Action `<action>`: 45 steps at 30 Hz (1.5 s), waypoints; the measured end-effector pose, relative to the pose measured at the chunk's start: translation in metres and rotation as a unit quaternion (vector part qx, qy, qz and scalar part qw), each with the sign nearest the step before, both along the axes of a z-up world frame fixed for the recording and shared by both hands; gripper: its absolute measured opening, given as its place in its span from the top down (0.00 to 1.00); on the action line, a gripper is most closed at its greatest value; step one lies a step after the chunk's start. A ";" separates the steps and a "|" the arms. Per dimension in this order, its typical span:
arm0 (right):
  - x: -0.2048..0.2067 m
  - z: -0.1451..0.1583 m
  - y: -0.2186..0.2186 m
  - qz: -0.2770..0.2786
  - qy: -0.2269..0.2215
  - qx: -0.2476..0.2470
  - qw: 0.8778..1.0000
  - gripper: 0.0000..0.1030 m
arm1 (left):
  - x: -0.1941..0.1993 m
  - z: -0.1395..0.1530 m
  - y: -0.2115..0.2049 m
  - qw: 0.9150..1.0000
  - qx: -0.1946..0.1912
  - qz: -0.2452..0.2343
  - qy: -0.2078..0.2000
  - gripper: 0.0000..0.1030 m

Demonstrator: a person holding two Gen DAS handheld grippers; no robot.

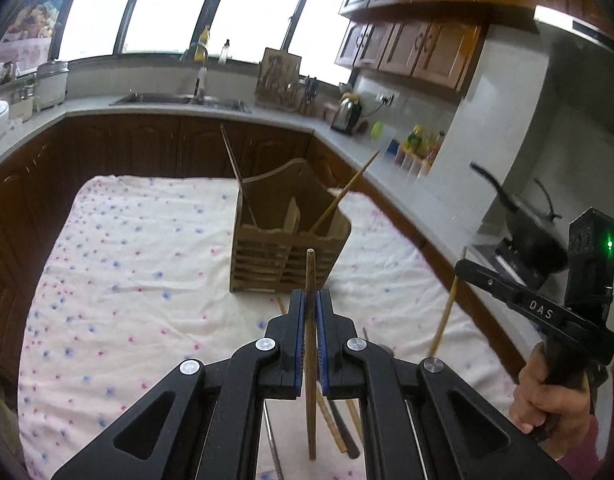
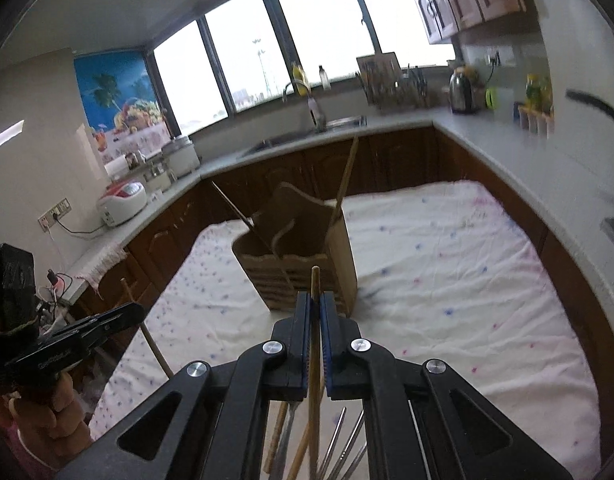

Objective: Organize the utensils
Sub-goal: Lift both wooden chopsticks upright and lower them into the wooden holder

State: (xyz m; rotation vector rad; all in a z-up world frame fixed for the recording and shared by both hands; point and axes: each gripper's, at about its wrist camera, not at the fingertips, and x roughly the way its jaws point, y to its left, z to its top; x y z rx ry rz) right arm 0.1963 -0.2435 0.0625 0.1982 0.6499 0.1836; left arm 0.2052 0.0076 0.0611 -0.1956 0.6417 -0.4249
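Observation:
A wooden utensil holder [image 1: 289, 236] [image 2: 303, 264] stands on the flowered cloth with two chopsticks leaning in it, one per side. My left gripper [image 1: 311, 300] is shut on a brown wooden chopstick [image 1: 311, 360], held upright just in front of the holder. My right gripper [image 2: 315, 304] is shut on a light wooden chopstick [image 2: 315, 360], also upright before the holder. Each gripper shows in the other's view: the right one [image 1: 463, 266] with its stick, the left one [image 2: 135, 312] with its stick. Loose wooden chopsticks [image 1: 339, 428] and metal chopsticks [image 2: 343, 448] lie on the cloth below the grippers.
The table under the white flowered cloth [image 1: 147, 280] is ringed by a grey kitchen counter [image 1: 387, 168] with a sink [image 1: 179, 99], a kettle [image 1: 347, 114], a rice cooker [image 2: 121, 200] and spice jars [image 1: 417, 152]. A dark pan [image 1: 519, 216] sits at the right.

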 end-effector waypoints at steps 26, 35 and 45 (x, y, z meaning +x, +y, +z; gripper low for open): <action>0.004 0.030 -0.017 -0.026 -0.059 0.017 0.998 0.95 | -0.009 0.019 0.019 0.995 -0.028 0.048 -0.080 0.97; 0.029 0.062 -0.017 -0.032 -0.108 0.026 0.993 0.95 | 0.012 0.035 0.025 0.989 -0.037 0.069 -0.129 0.97; 0.074 0.092 -0.016 -0.043 -0.158 0.023 0.986 0.95 | 0.059 0.039 0.019 0.978 -0.034 0.088 -0.184 0.97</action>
